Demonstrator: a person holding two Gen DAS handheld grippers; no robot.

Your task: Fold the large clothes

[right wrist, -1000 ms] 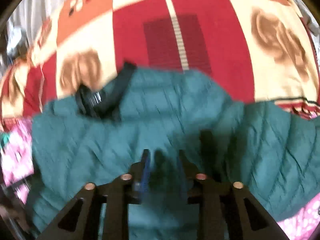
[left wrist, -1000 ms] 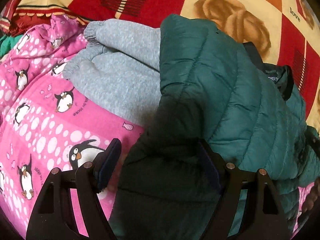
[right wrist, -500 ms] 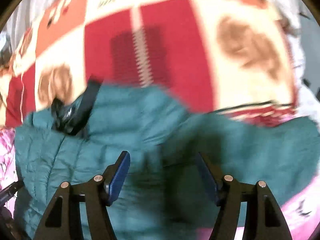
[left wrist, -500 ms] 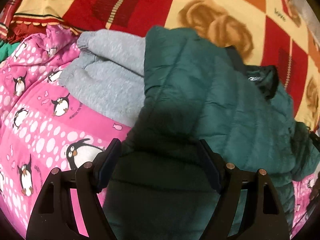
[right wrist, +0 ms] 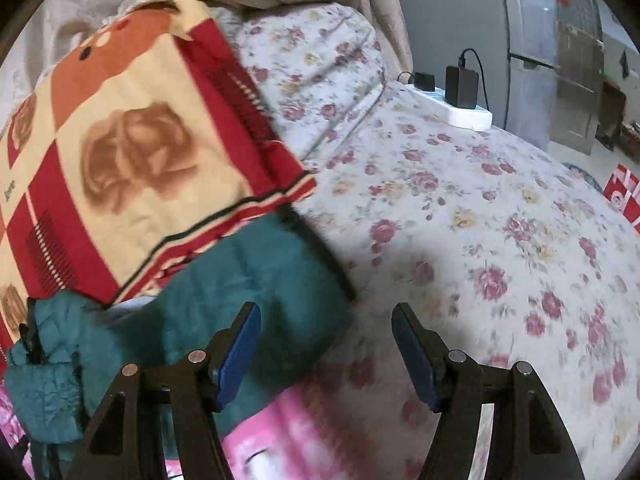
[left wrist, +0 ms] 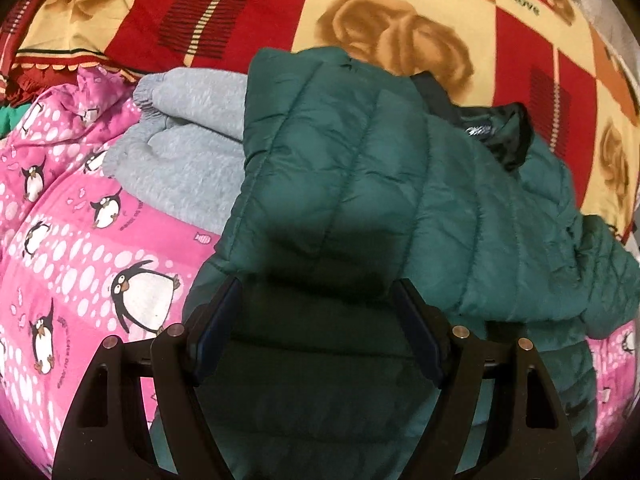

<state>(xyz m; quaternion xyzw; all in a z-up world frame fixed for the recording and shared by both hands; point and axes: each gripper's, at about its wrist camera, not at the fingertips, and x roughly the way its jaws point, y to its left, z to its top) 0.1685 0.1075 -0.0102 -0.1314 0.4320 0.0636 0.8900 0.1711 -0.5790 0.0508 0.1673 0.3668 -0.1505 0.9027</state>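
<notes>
Right tool (right wrist: pixel 326 344) over floral bedsheet (right wrist: pixel 460 216), fridge (right wrist: pixel 548 44) behind

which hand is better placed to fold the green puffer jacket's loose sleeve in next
Probably the right. The right tongs stand open beside the green puffer jacket sleeve end on the floral sheet; the left tongs hover over the folded body.

"love" on blanket (left wrist: pixel 526 4)

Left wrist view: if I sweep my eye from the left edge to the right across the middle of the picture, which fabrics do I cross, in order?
Pink penguin-print blanket → grey fleece garment → dark green quilted puffer jacket → red, cream and orange rose-patterned blanket.
</notes>
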